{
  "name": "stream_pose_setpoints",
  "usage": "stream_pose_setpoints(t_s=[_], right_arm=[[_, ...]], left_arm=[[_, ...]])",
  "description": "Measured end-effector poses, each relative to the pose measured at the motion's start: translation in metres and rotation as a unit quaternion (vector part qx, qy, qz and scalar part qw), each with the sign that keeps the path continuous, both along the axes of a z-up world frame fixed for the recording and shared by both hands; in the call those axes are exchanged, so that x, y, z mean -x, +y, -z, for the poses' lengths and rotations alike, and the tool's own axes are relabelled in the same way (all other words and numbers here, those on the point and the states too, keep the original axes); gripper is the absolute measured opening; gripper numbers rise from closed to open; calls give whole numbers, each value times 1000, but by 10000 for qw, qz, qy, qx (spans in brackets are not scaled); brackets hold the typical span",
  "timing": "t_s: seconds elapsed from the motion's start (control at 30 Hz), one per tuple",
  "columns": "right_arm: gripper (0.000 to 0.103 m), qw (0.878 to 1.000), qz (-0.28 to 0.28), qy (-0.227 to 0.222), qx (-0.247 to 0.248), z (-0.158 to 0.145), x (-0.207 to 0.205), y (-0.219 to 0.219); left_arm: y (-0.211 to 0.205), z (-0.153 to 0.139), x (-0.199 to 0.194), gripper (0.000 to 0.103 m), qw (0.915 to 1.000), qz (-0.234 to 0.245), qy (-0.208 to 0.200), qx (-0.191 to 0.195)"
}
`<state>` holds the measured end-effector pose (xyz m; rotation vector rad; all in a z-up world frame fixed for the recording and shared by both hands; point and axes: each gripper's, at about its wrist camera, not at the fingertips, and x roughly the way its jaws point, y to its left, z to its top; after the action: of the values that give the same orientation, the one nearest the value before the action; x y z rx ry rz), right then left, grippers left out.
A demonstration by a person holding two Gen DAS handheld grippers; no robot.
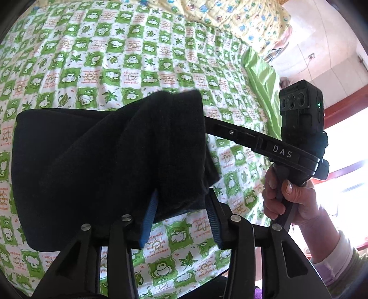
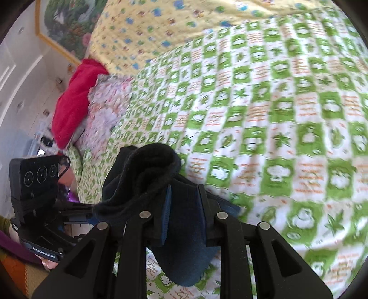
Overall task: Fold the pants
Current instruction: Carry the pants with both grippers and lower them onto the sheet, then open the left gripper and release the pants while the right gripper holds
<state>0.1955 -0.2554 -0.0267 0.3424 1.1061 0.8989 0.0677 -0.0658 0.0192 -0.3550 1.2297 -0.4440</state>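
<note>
Black pants (image 1: 92, 161) lie in a folded band across the green checked bedsheet (image 1: 115, 57). One thick fold rises off the band and hangs between the blue pads of my left gripper (image 1: 181, 197). Its jaws stand apart around the cloth, with sheet showing between them below it. A hand (image 1: 287, 197) holds the right gripper's body (image 1: 283, 151), whose fingers reach into the same fold from the right, tips hidden. In the right wrist view my right gripper (image 2: 185, 191) is shut on a bunched end of the pants (image 2: 147, 165), and cloth fills the gap between its pads.
A yellow patterned quilt (image 1: 230, 16) lies at the head of the bed. A red pillow (image 2: 73, 101) and a floral one (image 2: 105, 108) sit at the bed's left edge. A bright green border (image 1: 260, 76) marks the far side edge.
</note>
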Motion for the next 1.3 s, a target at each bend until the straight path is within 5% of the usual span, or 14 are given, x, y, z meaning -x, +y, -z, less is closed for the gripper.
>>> stream_pose_setpoints(t_s=[0.13,0.63,1.3], right_arm=[[68,9987,516,-9,-35,-7,9,-19],[80,9965,819,87,116,-21,36,2],[92,9849,1483,607,649,-14,57,28]], left_arm=[[-1,-7,5,51,9999,132,-80,38],[58,-18,15,58,9984,-545,-95,90],[150,-10,25,71,9860,-1664,47,31]])
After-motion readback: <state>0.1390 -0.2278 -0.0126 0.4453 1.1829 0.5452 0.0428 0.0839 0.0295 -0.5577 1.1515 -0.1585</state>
